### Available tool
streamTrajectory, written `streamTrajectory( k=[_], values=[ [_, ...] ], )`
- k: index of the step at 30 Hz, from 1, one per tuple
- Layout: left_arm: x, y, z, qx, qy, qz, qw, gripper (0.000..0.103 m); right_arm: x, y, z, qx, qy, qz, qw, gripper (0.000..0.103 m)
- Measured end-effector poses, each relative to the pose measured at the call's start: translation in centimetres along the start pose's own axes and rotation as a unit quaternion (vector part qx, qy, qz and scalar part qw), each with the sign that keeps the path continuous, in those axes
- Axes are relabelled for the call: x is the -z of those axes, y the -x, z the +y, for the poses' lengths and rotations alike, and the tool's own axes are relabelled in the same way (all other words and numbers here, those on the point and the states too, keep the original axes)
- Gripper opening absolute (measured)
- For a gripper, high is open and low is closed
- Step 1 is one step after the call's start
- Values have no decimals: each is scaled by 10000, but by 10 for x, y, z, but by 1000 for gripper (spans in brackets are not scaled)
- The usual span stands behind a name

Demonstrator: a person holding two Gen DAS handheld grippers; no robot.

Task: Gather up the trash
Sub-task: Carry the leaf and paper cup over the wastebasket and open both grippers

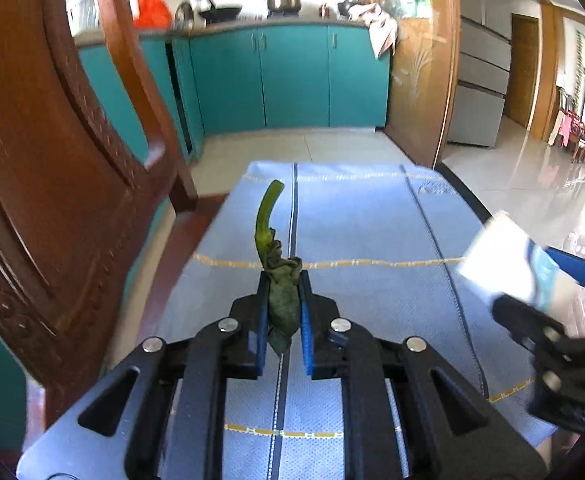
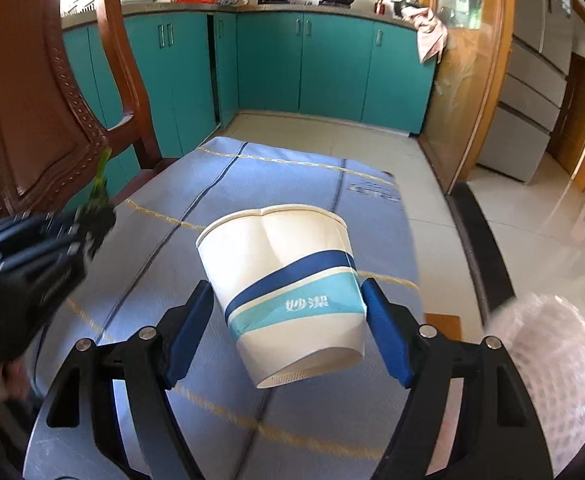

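Blue pads of the left gripper (image 1: 284,312) pinch a wilted green vegetable scrap (image 1: 278,264) at the centre of the left wrist view; its crumpled leaf sits squeezed between the jaws and its curved stem rises clear of them toward the upper middle of the frame. Below it lies a light blue tablecloth (image 1: 372,220) with dark stripes and yellow dashed lines. A carved wooden chair (image 1: 52,168) fills the left side.

In the right wrist view, the right gripper (image 2: 286,322) holds a white paper cup (image 2: 284,280) with blue and turquoise bands, tilted, its dented rim pointing to the upper part of the frame. Both pads touch the cup's sides, with the jaws standing wide around it. The cup hangs above the cloth at frame centre. At the lower right edge a blurred white mesh-like thing (image 2: 548,364) shows; what it is I cannot tell. Teal cabinets (image 2: 332,68) line the background.
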State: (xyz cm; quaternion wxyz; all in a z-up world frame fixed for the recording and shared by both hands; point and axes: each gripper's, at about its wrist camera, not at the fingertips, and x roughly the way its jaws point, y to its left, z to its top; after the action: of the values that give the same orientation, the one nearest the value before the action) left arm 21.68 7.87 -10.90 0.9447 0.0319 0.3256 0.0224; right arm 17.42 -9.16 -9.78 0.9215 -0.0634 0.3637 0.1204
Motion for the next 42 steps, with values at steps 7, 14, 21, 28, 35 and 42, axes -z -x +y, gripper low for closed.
streamTrajectory(
  k=[7,14,21,28,35,42],
  values=[
    [3,49,-21,-212,-273,-444,9984,14,21,61,-21,295,-193,-389,9986,74],
    [2,101,-28,-315,-138,-690,9970,15,23,93,-29,391,-207,-667,9968,74],
    [2,144,-24,-203,24,-915,9956,15,27,121,-25,378,-215,-911,9949,74],
    [8,175,-24,-197,16,-1100,9937,15,32,154,-16,448,-176,-1169,9920,75],
    [21,205,-30,-179,-28,-1248,9920,15,39,183,-13,441,-269,-1385,9890,75],
    [30,215,-34,-180,-49,-1263,9918,15,40,187,-6,377,-266,-1413,9889,75]
  ],
)
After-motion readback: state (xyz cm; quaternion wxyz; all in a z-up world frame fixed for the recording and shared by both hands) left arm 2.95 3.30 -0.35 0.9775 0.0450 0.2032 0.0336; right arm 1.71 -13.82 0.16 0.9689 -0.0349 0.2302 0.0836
